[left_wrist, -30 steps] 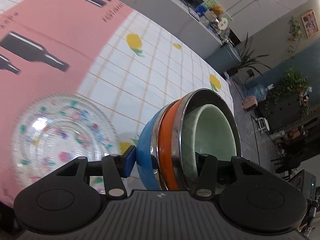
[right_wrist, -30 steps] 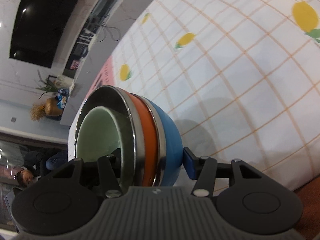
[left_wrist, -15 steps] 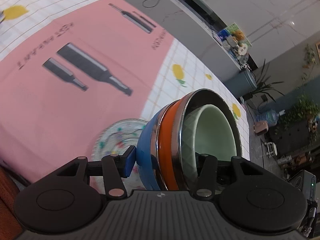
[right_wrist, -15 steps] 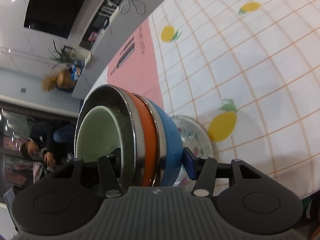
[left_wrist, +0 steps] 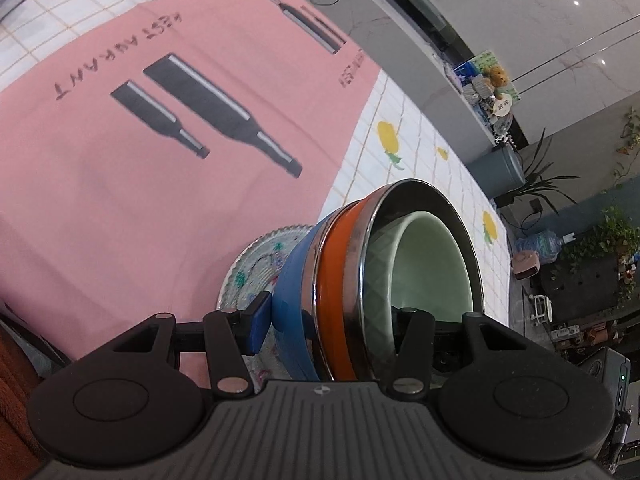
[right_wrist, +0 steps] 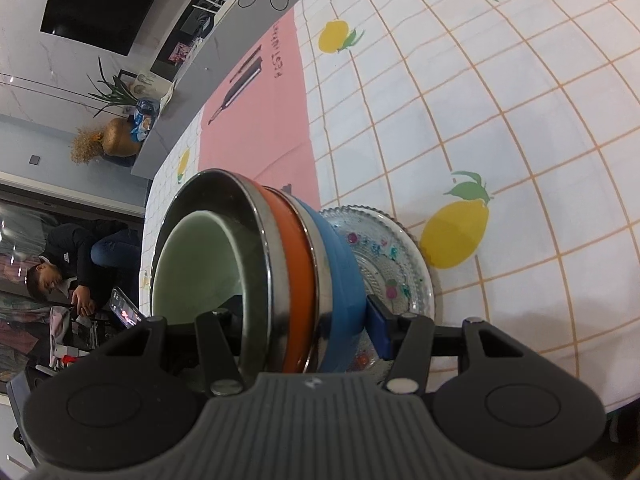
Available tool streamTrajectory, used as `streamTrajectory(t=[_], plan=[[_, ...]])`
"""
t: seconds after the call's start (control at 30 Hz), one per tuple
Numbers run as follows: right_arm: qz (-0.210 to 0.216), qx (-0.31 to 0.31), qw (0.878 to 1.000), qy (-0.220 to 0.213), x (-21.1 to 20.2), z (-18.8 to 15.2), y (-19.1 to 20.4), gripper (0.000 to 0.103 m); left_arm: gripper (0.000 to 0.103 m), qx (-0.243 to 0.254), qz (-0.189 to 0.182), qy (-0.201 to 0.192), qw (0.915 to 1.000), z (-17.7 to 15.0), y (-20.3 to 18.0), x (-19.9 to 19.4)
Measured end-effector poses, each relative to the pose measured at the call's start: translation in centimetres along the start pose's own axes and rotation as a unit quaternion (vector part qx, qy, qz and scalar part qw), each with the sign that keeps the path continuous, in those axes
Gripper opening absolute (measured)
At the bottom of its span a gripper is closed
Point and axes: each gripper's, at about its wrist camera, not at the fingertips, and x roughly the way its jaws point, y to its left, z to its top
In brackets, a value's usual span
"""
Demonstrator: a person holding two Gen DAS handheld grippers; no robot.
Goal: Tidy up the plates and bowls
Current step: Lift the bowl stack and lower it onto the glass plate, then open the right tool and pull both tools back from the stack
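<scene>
Bowls nested together ride between both tongs: you pinch one side of the stack with your left tongs and the other with your right tongs, so it hangs steady above the glass plate near the bench's edge.

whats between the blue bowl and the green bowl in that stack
An orange bowl with steel rims, nested between the blue bowl and the green bowl; both wrist views show it.

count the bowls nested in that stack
4: blue bowl outermost, then orange bowl, steel bowl, pale green bowl innermost. More could be hidden between them.
</scene>
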Motion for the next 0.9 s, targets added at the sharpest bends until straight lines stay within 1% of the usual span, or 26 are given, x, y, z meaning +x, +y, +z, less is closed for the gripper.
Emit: streamTrajectory(t=[0.07, 0.13, 0.43, 0.47, 0.53, 0.57, 0.6, 0.63, 0.67, 0.7, 0.8, 0.87, 0.9], plan=[[-0.004, 0.005, 1.0, 0.005, 0.4, -0.2, -0.4, 0.054, 0.057, -0.003, -0.005, 0.0, 1.0, -0.1, 0.3, 0.2], [-0.002, -0.003, 1.0, 0.0, 0.3, -0.3, -0.6, 0.053, 0.057, -0.005, -0.009, 0.002, 0.9999, -0.1, 0.5, 0.3], [-0.005, -0.01, 1.0, 0.003, 0.2, -0.6, -0.4, 0.056, 0.056, -0.001, 0.001, 0.004, 1.0, 0.1, 0.2, 0.3], [-0.007, -0.011, 1.0, 0.003, 0.1, -0.6, -0.3, 0.056, 0.055, 0.005, 0.005, 0.0, 1.0, 0.1, 0.0, 0.2], [-0.007, -0.011, 1.0, 0.004, 0.2, -0.7, -0.3, 0.058, 0.055, 0.019, 0.014, -0.015, 0.9996, 0.0, -0.4, -0.2], [-0.006, -0.011, 1.0, 0.003, 0.1, -0.7, -0.3, 0.064, 0.056, 0.026, 0.018, -0.022, 0.9993, 0.0, -0.6, -0.3], [-0.006, -0.01, 1.0, 0.0, 0.0, -0.7, -0.3, 0.067, 0.059, 0.032, 0.022, -0.028, 0.9988, 0.0, -0.9, -0.5], [-0.008, -0.012, 1.0, -0.004, -0.2, -0.7, -0.3, 0.067, 0.06, 0.038, 0.025, -0.033, 0.9984, -0.1, -1.1, -0.7], [-0.009, -0.015, 1.0, -0.007, -0.4, -0.7, -0.2, 0.07, 0.061, 0.043, 0.026, -0.037, 0.998, -0.1, -1.2, -0.8], [-0.009, -0.016, 1.0, -0.011, -0.6, -0.7, -0.2, 0.076, 0.062, 0.047, 0.027, -0.041, 0.9977, -0.1, -1.4, -1.0], [-0.003, -0.021, 1.0, -0.023, -1.3, -0.7, -0.1, 0.076, 0.063, 0.065, 0.033, -0.059, 0.9956, -0.2, -1.9, -1.7], [-0.002, -0.026, 0.999, -0.034, -2.0, -0.8, 0.1, 0.076, 0.063, 0.09, 0.046, -0.08, 0.9917, -0.3, -2.7, -2.4], [-0.004, -0.032, 0.999, -0.043, -2.4, -0.9, 0.3, 0.076, 0.063, 0.106, 0.053, -0.097, 0.9882, -0.4, -3.2, -3.0]])
